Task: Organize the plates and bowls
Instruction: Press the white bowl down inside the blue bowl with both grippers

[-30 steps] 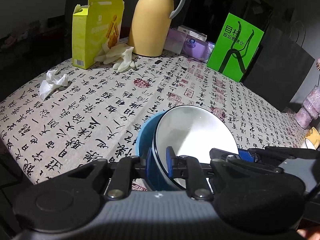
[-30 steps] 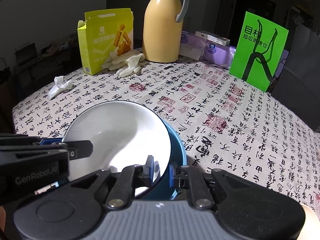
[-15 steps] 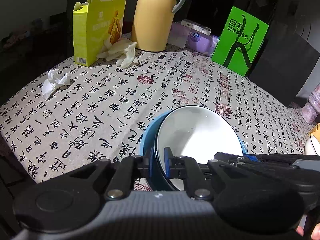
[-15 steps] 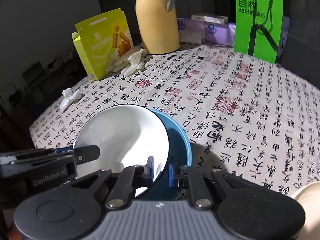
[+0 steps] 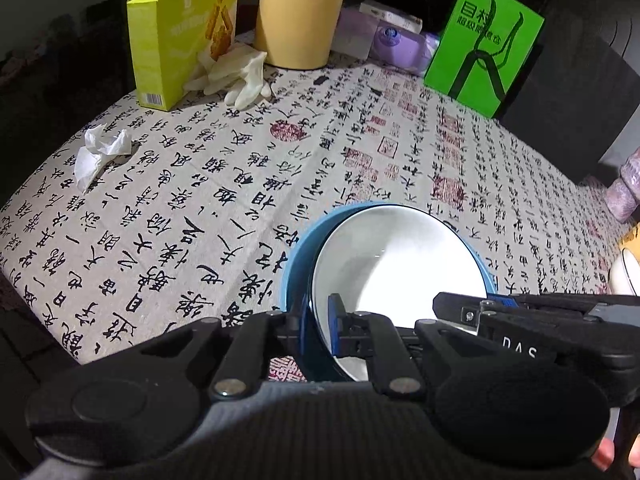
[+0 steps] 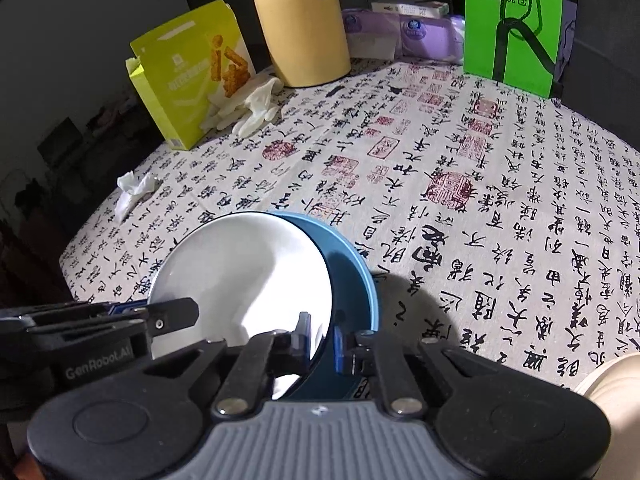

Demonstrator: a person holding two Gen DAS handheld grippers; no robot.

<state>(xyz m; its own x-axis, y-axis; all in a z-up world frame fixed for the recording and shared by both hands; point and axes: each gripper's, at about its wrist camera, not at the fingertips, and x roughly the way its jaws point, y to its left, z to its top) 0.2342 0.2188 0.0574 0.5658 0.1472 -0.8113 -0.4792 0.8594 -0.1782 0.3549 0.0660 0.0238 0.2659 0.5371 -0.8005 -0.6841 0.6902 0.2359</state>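
A white bowl (image 5: 396, 264) sits tilted inside a blue bowl (image 5: 294, 280) on the calligraphy-print tablecloth, close in front of both cameras. My left gripper (image 5: 318, 316) is shut on their left side, one pad outside the blue wall and the other inside the white bowl. In the right wrist view the white bowl (image 6: 240, 272) leans left in the blue bowl (image 6: 360, 280). My right gripper (image 6: 322, 338) is closing on the white bowl's right rim, which sits between its pads. Each gripper's tip shows in the other view: the left gripper (image 6: 188, 314) and the right gripper (image 5: 444, 304).
At the back stand a yellow snack box (image 5: 180, 32), a tan thermos (image 5: 298, 12), purple tissue packs (image 5: 396, 40) and a green bag (image 5: 484, 44). White gloves (image 5: 236, 76) and a crumpled tissue (image 5: 100, 152) lie left. The table drops off at the left edge. A cream object (image 6: 612, 376) sits at the right.
The right gripper has rolled and shifted a little, and its pads have drawn in on the white bowl's rim. The left gripper keeps its hold. Both bowls stay put.
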